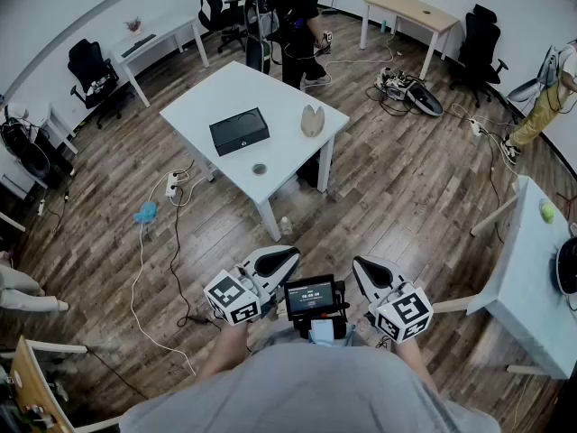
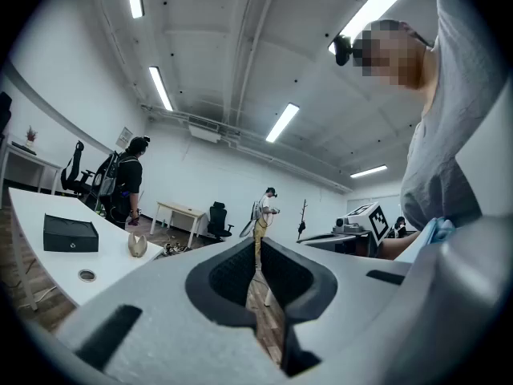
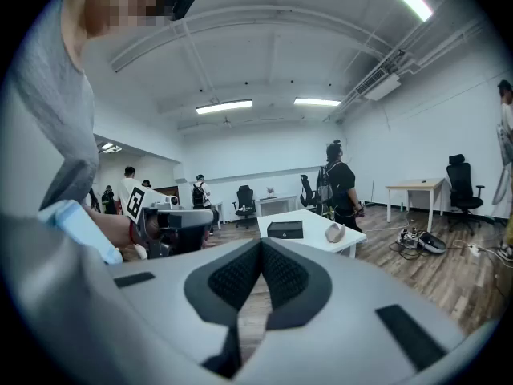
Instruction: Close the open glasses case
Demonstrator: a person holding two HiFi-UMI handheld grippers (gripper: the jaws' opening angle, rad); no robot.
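Observation:
The beige glasses case (image 1: 312,120) stands open like a shell on the white table (image 1: 207,106), well ahead of me; it also shows as the case (image 2: 138,244) in the left gripper view and the case (image 3: 335,232) in the right gripper view. My left gripper (image 1: 287,258) and right gripper (image 1: 361,269) are held close to my body, far from the table, on either side of a small screen device (image 1: 310,298). Both are shut with nothing between the jaws, as the left gripper (image 2: 258,251) and right gripper (image 3: 261,251) show in their own views.
A black box (image 1: 239,131) and a small round disc (image 1: 260,169) also lie on the table. A person in black (image 1: 293,16) stands at its far end. Cables (image 1: 176,233) and a blue object (image 1: 145,212) lie on the wood floor. Another white table (image 1: 532,287) is at my right.

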